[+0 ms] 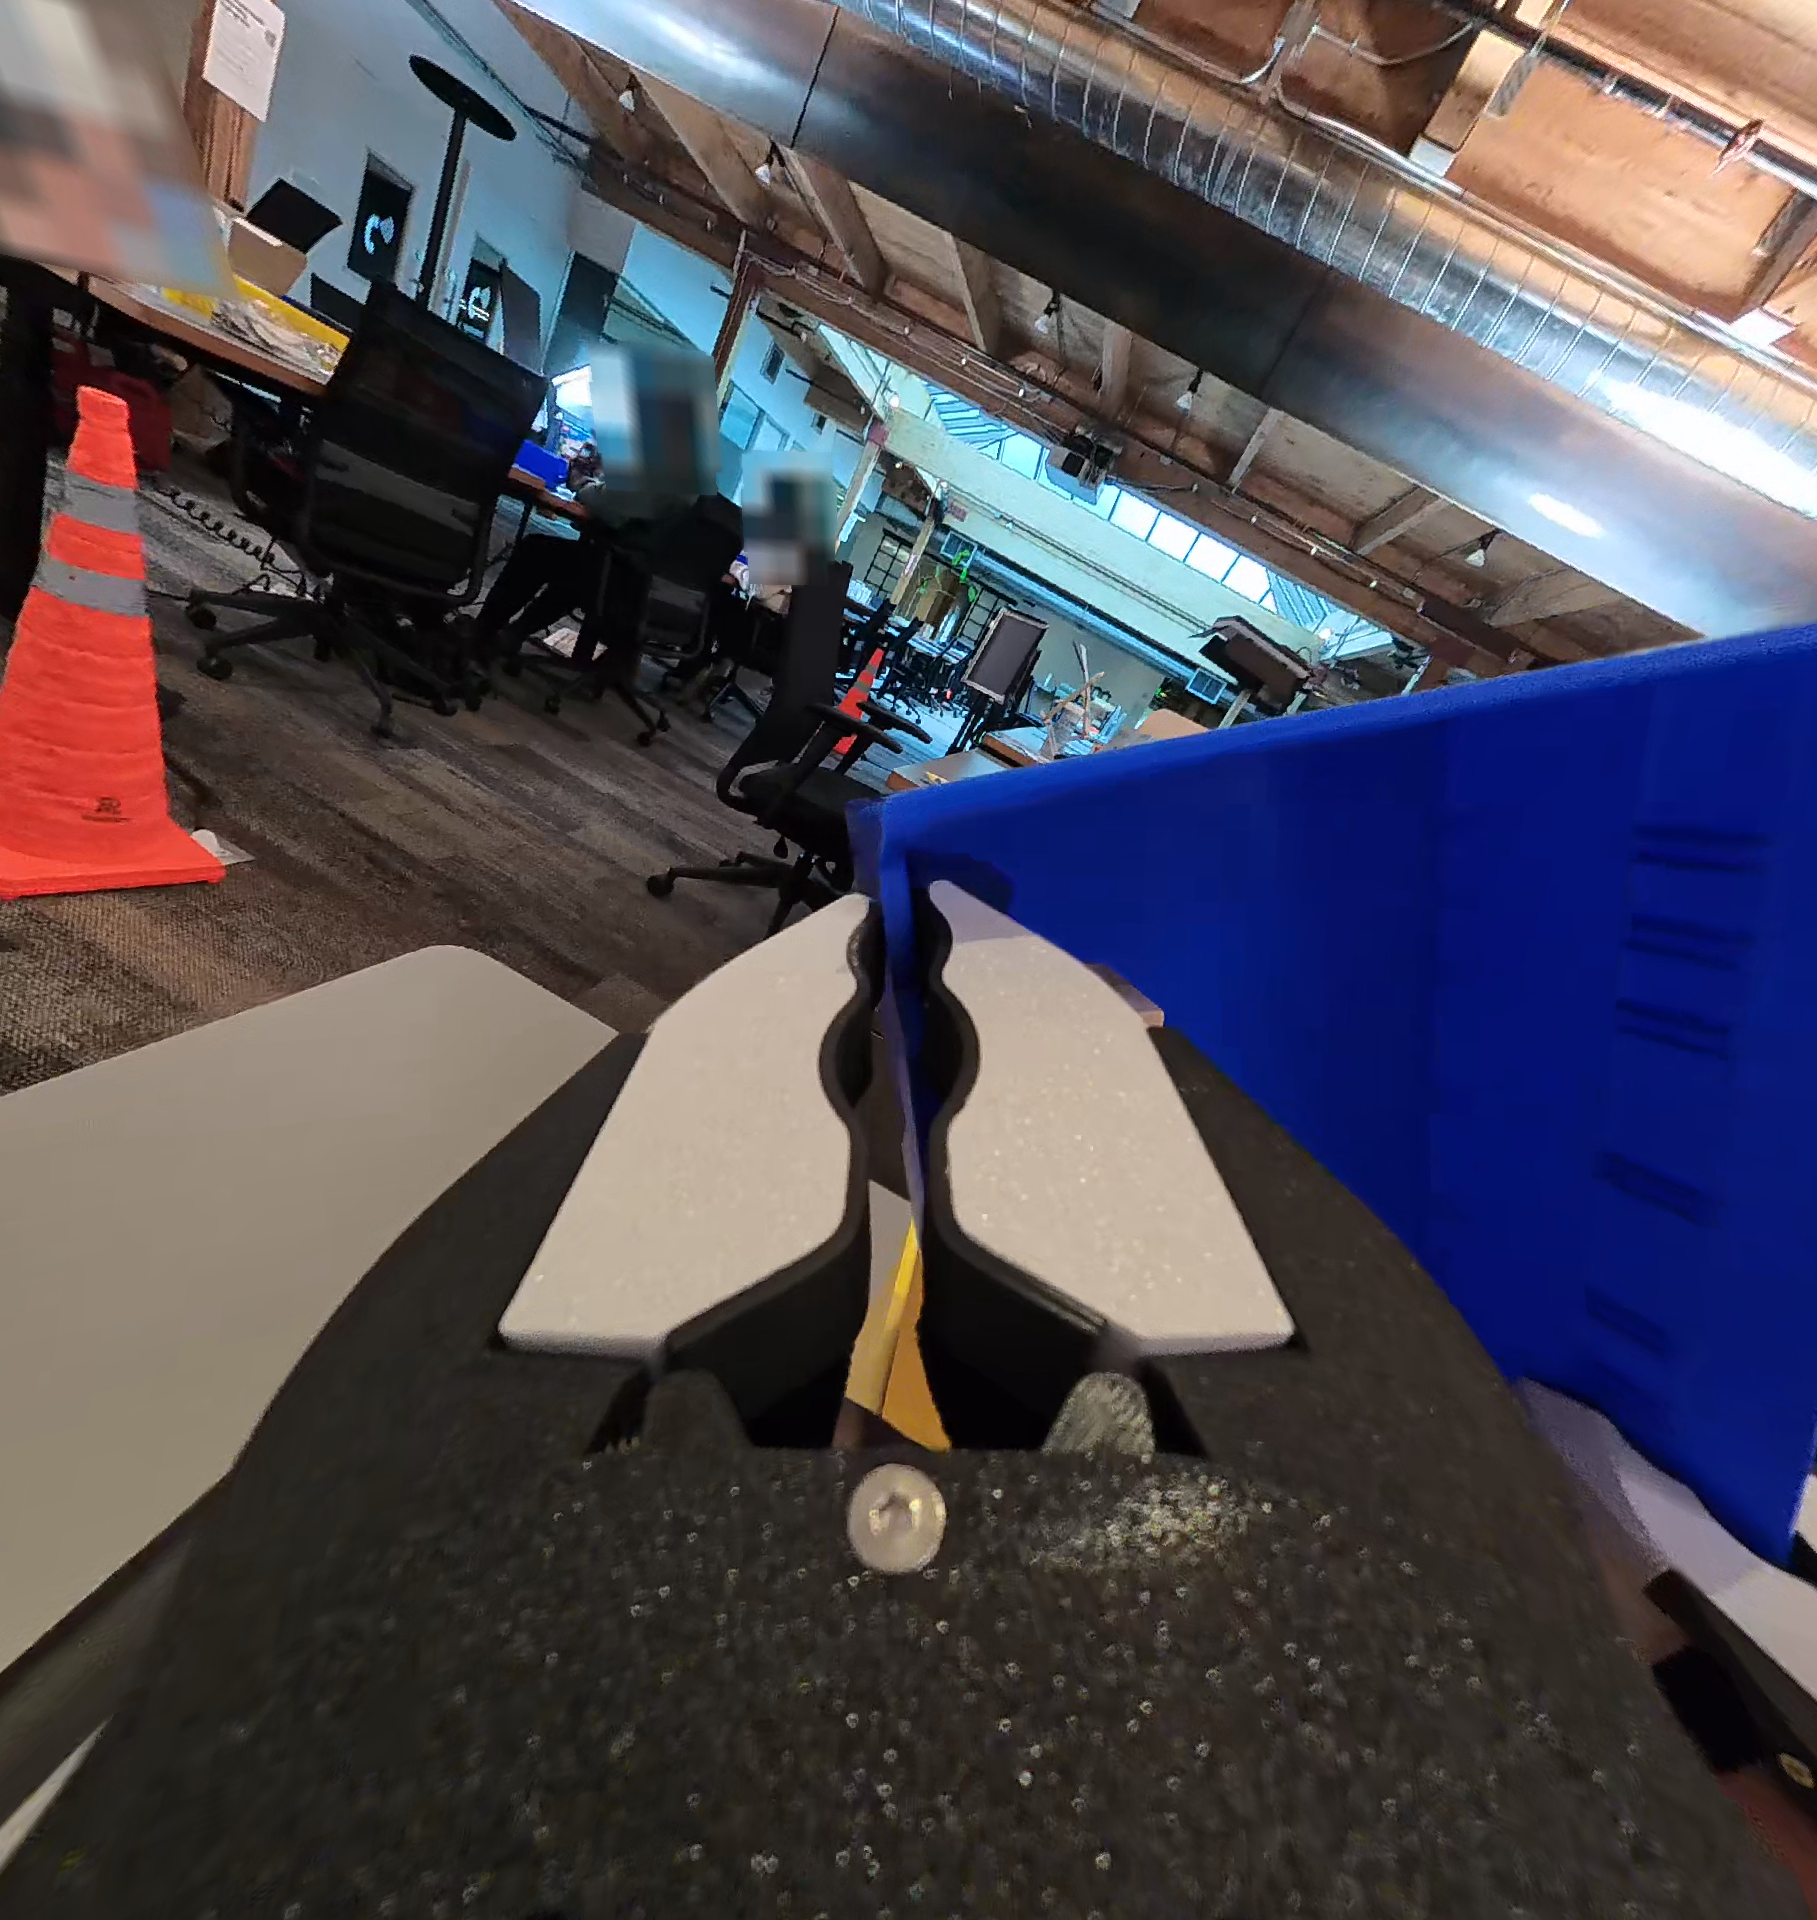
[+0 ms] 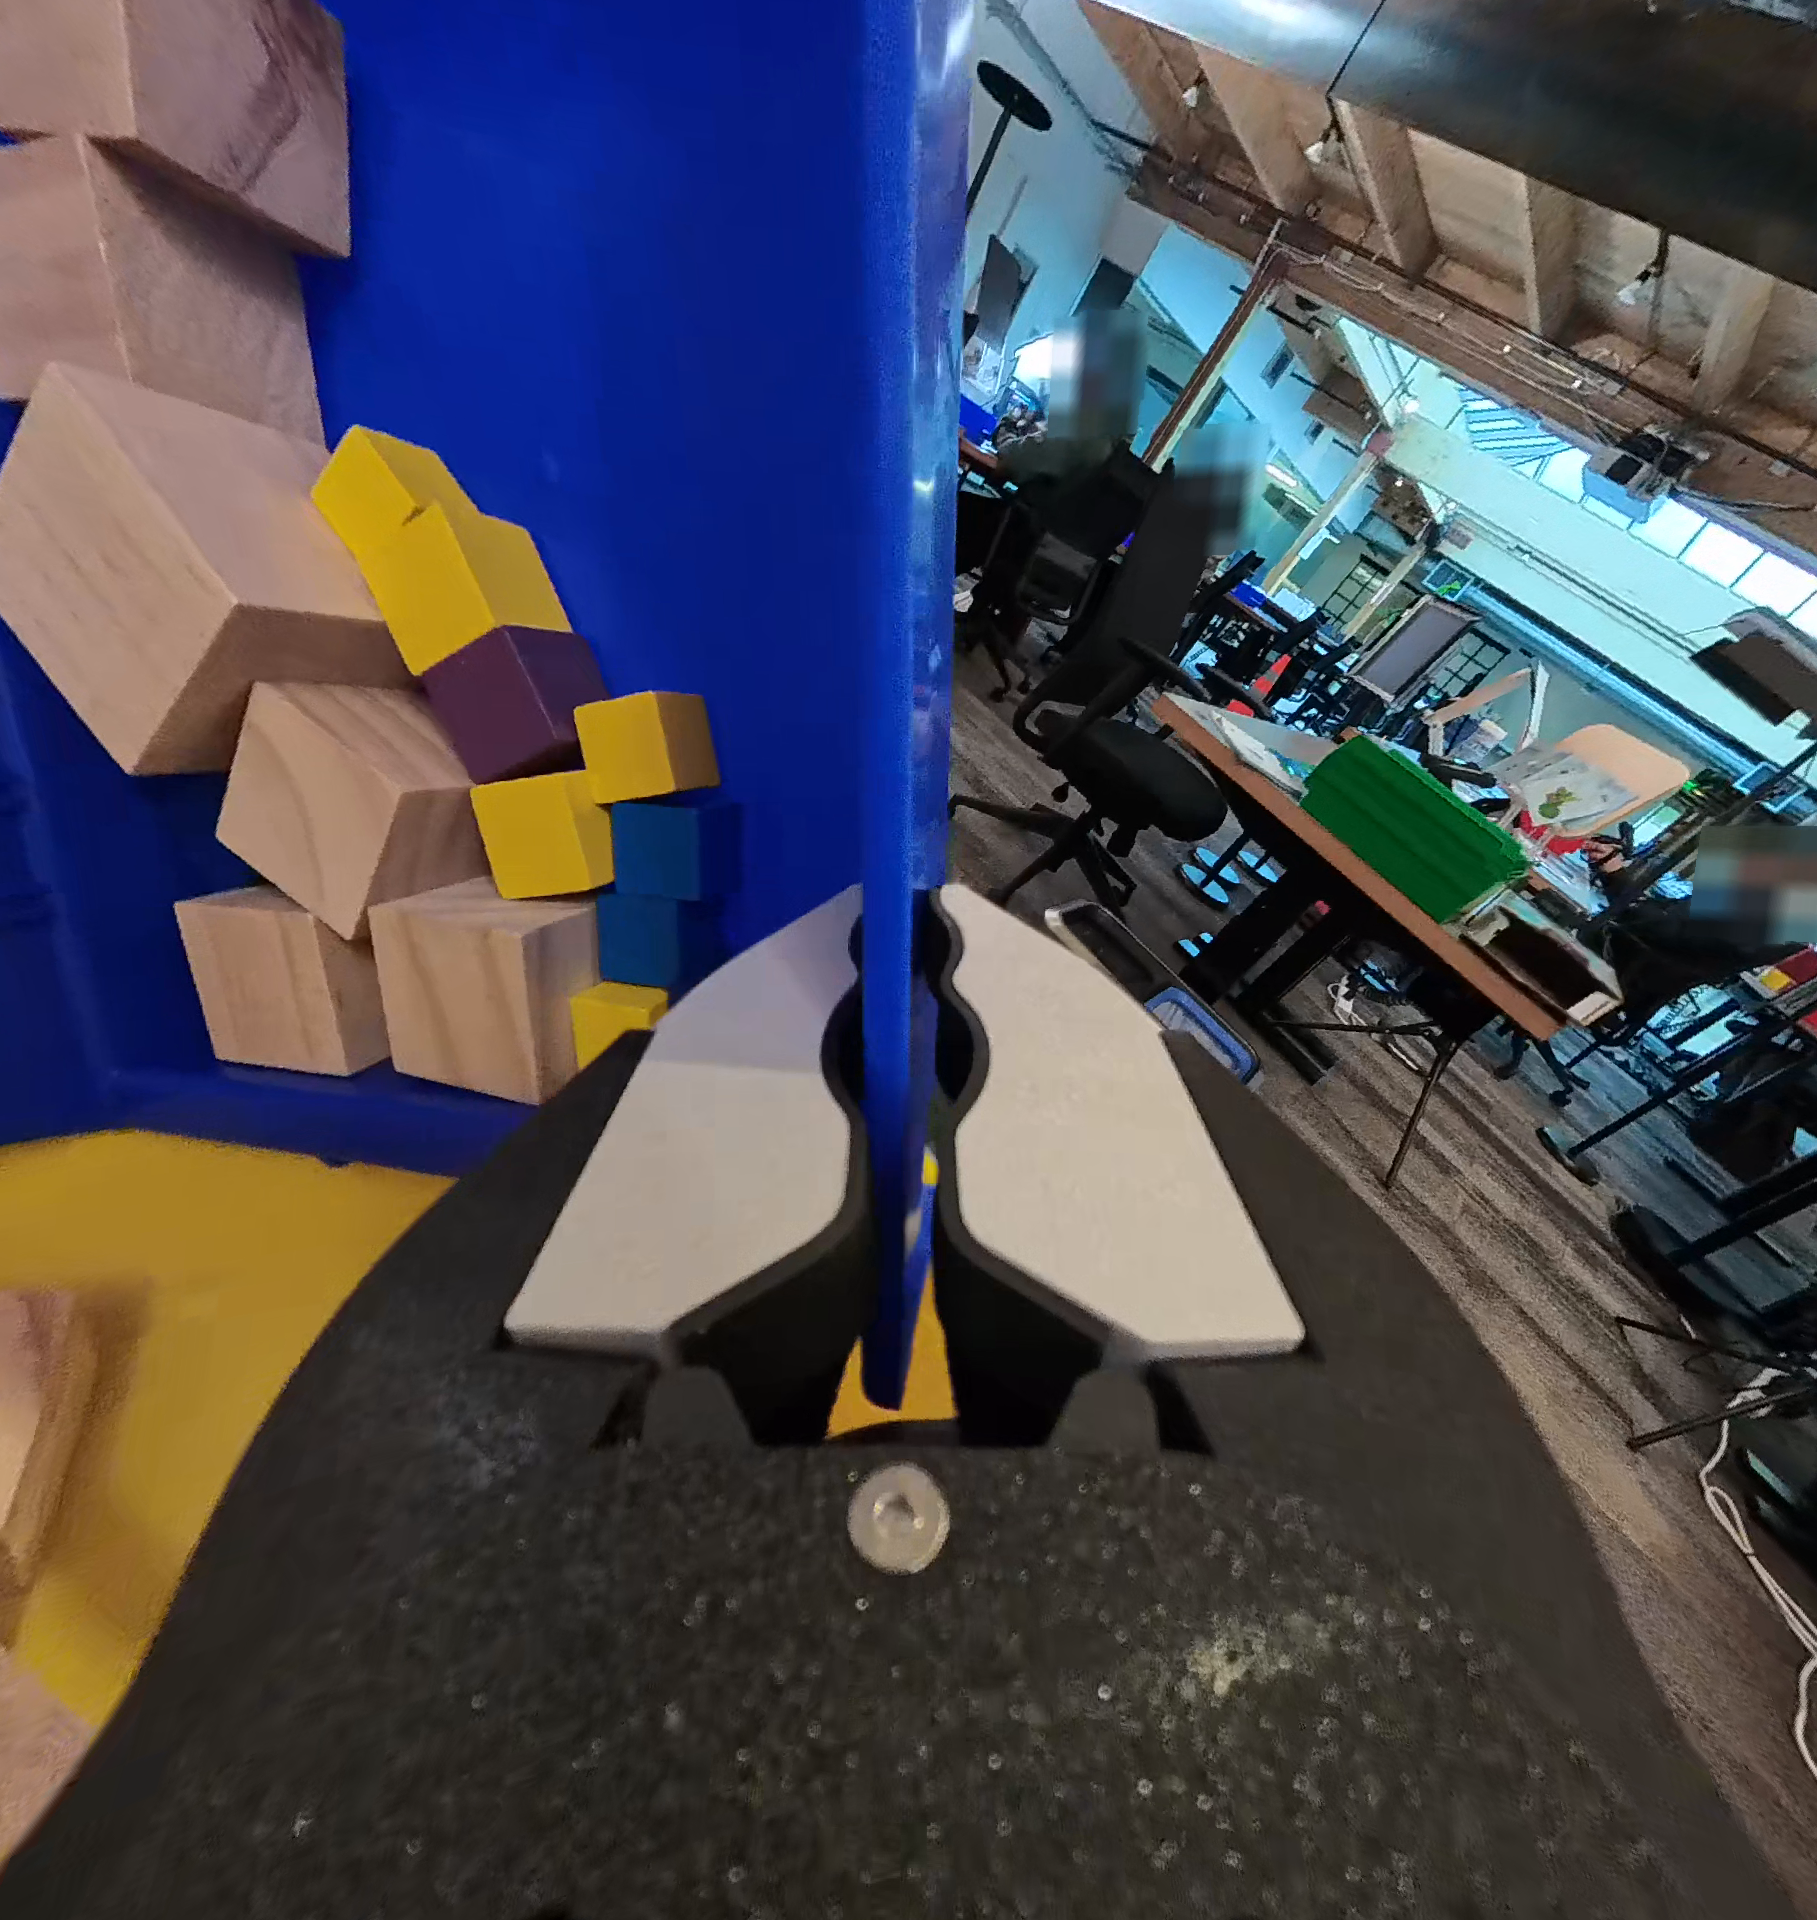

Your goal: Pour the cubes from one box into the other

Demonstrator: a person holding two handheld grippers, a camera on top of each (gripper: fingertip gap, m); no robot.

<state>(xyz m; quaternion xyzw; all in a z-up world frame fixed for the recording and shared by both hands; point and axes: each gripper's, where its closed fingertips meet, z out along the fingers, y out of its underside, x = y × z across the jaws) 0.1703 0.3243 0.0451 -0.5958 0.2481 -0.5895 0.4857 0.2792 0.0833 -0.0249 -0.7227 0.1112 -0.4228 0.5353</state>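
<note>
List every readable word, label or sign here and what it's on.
Paper sheet on the wall: print too small to read.
Orange cone: dark mark near its base, too small to read.
Black wall signs: pale symbols, blurred.
Blue box: moulded ridges, nothing legible.
Right wrist view: nothing legible.

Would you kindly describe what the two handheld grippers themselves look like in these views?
Both match: the left gripper and the right gripper each have a speckled black foam-like body, two light grey curved fingers with wavy black inner edges, and one silver screw centred below them. No cables or sleeves show.
</note>
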